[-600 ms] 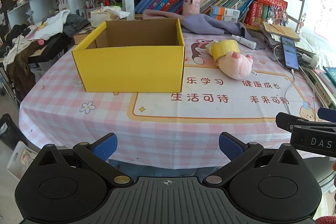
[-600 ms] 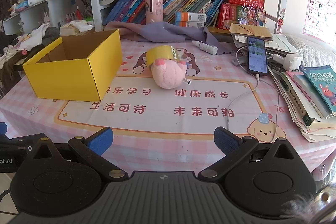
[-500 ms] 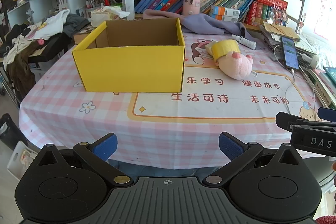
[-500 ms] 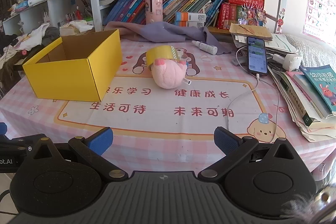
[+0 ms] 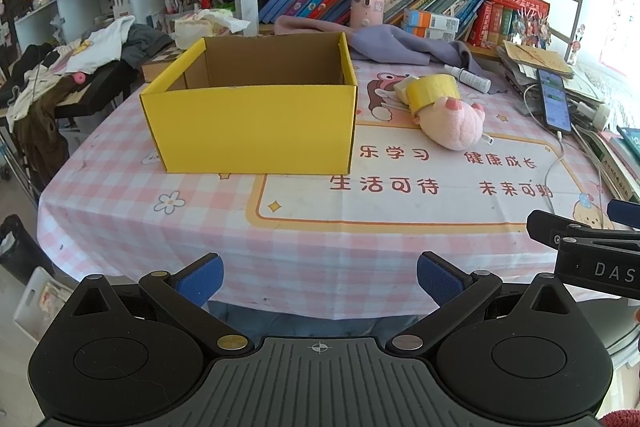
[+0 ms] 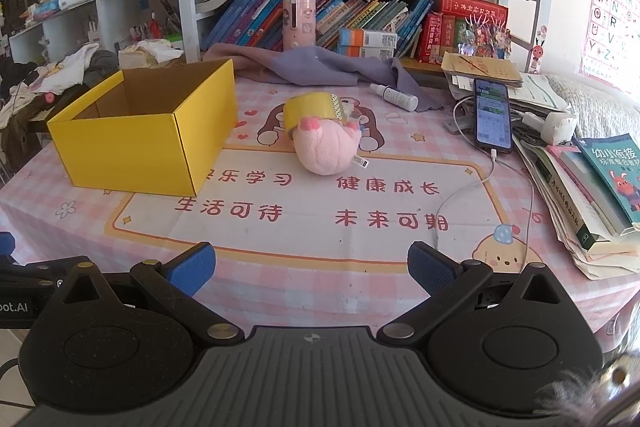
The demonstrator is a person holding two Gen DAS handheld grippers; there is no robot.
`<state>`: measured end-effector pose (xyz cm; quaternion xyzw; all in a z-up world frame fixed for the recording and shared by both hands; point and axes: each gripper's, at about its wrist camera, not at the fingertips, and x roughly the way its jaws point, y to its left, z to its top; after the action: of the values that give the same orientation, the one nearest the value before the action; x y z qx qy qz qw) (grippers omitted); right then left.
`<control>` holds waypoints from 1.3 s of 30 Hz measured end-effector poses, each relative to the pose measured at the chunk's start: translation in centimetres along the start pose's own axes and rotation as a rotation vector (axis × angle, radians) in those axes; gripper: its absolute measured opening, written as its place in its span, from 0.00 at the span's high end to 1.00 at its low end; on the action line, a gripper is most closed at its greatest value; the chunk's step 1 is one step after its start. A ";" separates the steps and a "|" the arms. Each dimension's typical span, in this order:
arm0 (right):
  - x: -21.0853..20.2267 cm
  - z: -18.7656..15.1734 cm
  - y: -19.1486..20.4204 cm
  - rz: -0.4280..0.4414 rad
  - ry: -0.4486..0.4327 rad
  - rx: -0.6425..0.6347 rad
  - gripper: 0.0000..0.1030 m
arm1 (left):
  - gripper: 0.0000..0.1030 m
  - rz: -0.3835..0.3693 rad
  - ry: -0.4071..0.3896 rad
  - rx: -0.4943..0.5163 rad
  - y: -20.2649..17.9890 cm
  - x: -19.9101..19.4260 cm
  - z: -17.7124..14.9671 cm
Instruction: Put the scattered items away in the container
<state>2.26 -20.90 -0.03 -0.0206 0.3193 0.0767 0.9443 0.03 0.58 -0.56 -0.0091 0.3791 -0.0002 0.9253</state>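
An open yellow cardboard box (image 5: 252, 123) stands on the pink checked tablecloth; it also shows in the right wrist view (image 6: 132, 143). A pink plush toy (image 5: 454, 125) lies to its right, also seen in the right wrist view (image 6: 326, 147). A yellow tape roll (image 5: 432, 91) leans on the plush's far side, and shows in the right wrist view (image 6: 314, 109). A small white bottle (image 6: 394, 97) lies behind. My left gripper (image 5: 318, 277) is open and empty at the table's near edge. My right gripper (image 6: 312, 269) is open and empty, also near the front edge.
A phone on a cable (image 6: 492, 115) and stacked books (image 6: 592, 195) lie at the right. A purple cloth (image 6: 316, 67) lies at the back below bookshelves. Clothes pile (image 5: 80, 59) to the left. The right gripper's side shows in the left wrist view (image 5: 588, 251).
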 end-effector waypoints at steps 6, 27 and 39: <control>0.0 0.1 0.0 0.001 0.002 0.002 0.00 | 0.00 -0.016 0.004 -0.003 0.6 0.3 -0.3; 0.6 0.8 0.0 0.009 -0.006 -0.014 0.00 | 0.00 -0.058 0.000 -0.033 1.4 0.1 0.3; 0.5 0.6 0.6 0.026 -0.013 -0.014 0.00 | 0.00 -0.042 0.017 -0.004 1.4 0.4 0.4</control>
<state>2.85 -20.19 0.15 -0.0224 0.3131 0.0913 0.9451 0.58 1.96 -0.58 -0.0189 0.3868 -0.0190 0.9218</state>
